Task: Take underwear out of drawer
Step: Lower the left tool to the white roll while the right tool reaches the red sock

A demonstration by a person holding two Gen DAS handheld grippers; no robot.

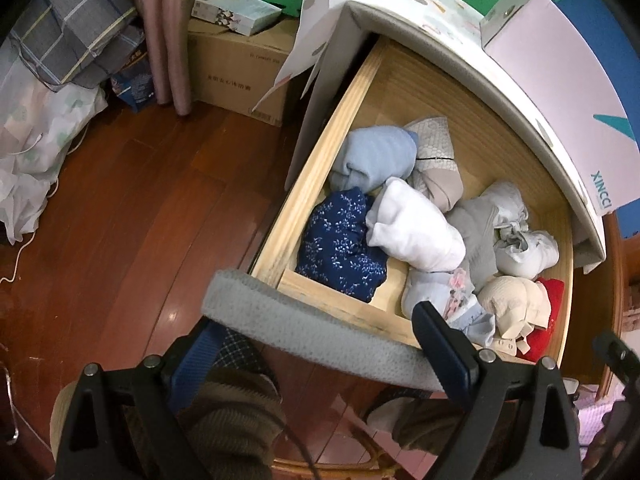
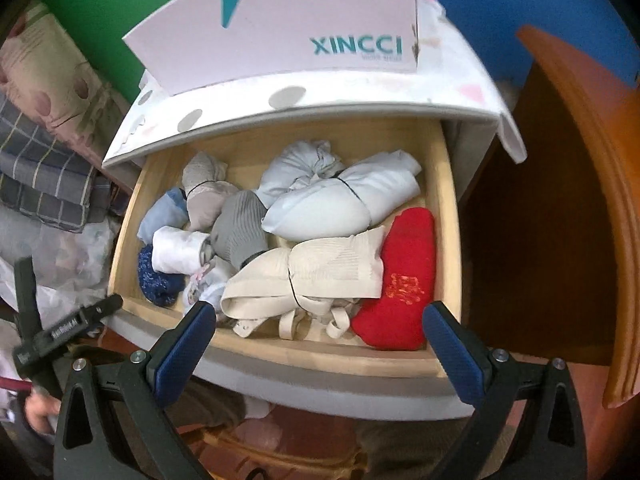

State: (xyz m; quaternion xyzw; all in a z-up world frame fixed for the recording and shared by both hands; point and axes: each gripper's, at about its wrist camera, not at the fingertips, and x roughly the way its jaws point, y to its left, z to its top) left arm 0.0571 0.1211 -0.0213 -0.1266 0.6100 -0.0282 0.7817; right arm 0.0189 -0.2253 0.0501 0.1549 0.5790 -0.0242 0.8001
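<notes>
left claw (image 1: 320, 344) wide apart, empty, at drawer (image 1: 352, 312) front | right claw (image 2: 320, 340) wide apart, empty, above underwear (image 2: 320, 272)

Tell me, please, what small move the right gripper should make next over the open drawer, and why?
Probably lower the right gripper onto the cream bundle. It is open and empty above the front edge of the drawer, and that bundle lies nearest between its fingers, on top of the pile beside the red item.

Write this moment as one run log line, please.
drawer: open, full | left tool: open, at front edge | right tool: open, above cream garment | nothing grasped
</notes>
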